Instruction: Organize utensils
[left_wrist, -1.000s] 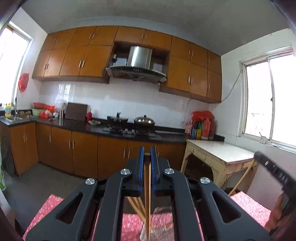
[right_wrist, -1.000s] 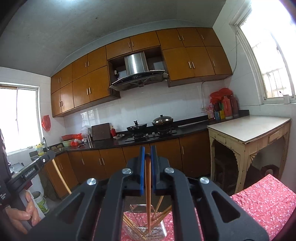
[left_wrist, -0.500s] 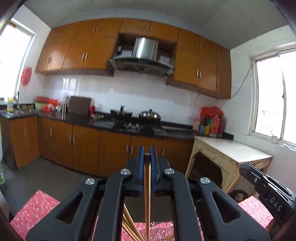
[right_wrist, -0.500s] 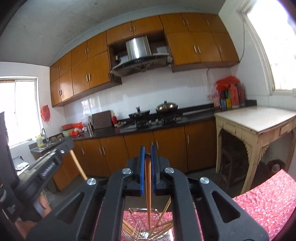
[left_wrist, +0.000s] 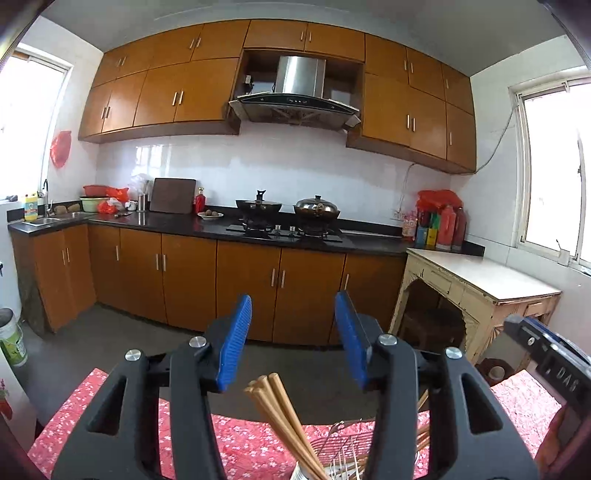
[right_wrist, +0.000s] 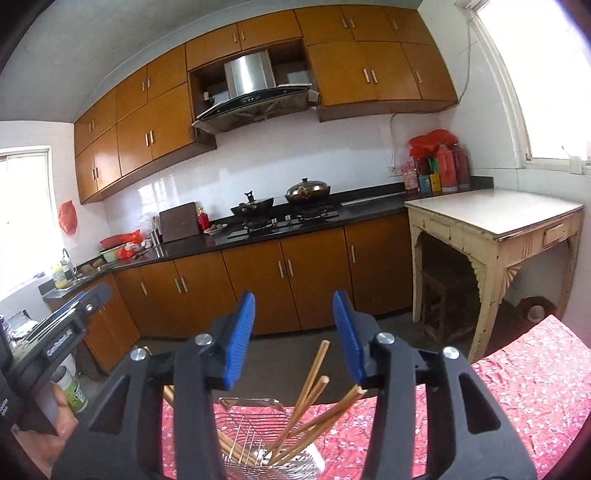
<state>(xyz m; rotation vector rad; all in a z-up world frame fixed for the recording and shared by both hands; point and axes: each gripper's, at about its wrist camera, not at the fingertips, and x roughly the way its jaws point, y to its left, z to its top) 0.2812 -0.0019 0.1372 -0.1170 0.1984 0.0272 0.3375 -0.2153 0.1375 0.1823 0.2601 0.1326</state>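
1. Left wrist view is showing the left gripper with its blue pads apart and its jaws opening; nothing is being pressed between them, though a bundle of chopsticks is rising into the gap from the lower centre of the frame.
2. Those chopsticks are looking like plain light-brown wooden sticks with squared tips, packed close together (three or four tips are showing).
3. They are standing in a wire basket at the bottom centre, on a red flowered cloth; their long axis is leaning up and to the left of the frame.
4. Right wrist view is showing the right gripper, pads likewise apart and jaws opening, gripping nothing.
5. Below it, the same wire basket is sitting at the bottom centre, holding loose chopsticks that are fanning up and to the right; one tip is reaching up between the pads, another is lying just beside the right pad.
6. At the left edge of this view, a hand is holding the other gripper.
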